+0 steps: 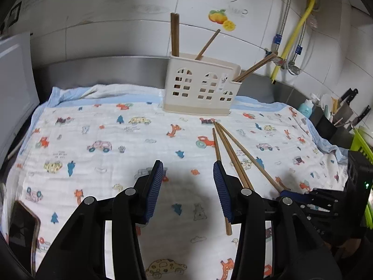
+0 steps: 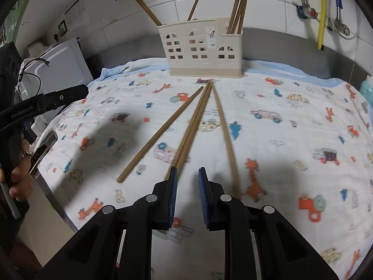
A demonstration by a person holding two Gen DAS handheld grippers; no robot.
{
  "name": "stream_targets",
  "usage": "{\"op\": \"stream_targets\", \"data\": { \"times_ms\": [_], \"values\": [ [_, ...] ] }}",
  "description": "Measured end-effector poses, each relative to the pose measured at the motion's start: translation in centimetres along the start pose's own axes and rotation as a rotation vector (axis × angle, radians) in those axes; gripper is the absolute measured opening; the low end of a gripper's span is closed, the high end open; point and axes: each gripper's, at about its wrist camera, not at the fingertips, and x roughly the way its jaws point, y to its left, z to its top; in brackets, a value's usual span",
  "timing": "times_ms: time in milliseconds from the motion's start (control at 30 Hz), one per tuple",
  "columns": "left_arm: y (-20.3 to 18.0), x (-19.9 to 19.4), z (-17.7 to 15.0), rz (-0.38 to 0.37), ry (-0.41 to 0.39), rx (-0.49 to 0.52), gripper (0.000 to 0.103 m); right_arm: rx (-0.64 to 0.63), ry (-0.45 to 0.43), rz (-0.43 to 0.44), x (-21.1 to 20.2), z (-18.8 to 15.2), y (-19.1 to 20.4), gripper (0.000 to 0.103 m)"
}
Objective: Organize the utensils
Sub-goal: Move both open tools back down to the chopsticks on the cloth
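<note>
A cream utensil holder [image 1: 201,86] [image 2: 201,49] with window cut-outs stands at the back of a printed cloth [image 1: 116,144] [image 2: 291,140]. Several brown chopsticks stand in it. Several more chopsticks [image 1: 235,158] [image 2: 193,126] lie loose on the cloth, fanned out from a point in front of the holder. My left gripper [image 1: 187,170] is open and empty, hovering over the cloth just left of the loose chopsticks. My right gripper [image 2: 187,171] is open and empty, low at the near ends of the chopsticks; it also shows at the right in the left wrist view [image 1: 310,198].
A phone [image 1: 22,231] lies at the cloth's left edge. A white appliance [image 2: 63,65] stands at the left. Knives and a blue bottle [image 1: 306,107] sit at the right by a green rack [image 1: 362,144]. Pipes and a yellow hose [image 1: 296,32] run down the tiled wall.
</note>
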Motion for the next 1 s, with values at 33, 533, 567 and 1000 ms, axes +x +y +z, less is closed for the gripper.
{"op": "stream_targets", "data": {
  "times_ms": [33, 533, 567, 1000],
  "values": [
    [0.1, 0.0, -0.1, -0.004, 0.003, -0.003, 0.045, 0.012, 0.005, 0.004, 0.3, -0.1, 0.1, 0.018],
    [0.6, 1.0, -2.2, -0.020, 0.063, -0.029, 0.045, 0.049, 0.038, -0.050, 2.7, -0.4, 0.4, 0.018],
    [0.6, 1.1, -2.4, -0.021, 0.067, -0.032, 0.045, 0.041, 0.038, -0.060, 2.7, -0.4, 0.7, 0.018],
    [1.4, 1.1, -3.7, -0.017, 0.092, -0.043, 0.045, 0.020, 0.023, -0.134, 3.6, -0.3, 1.0, 0.009]
  ]
}}
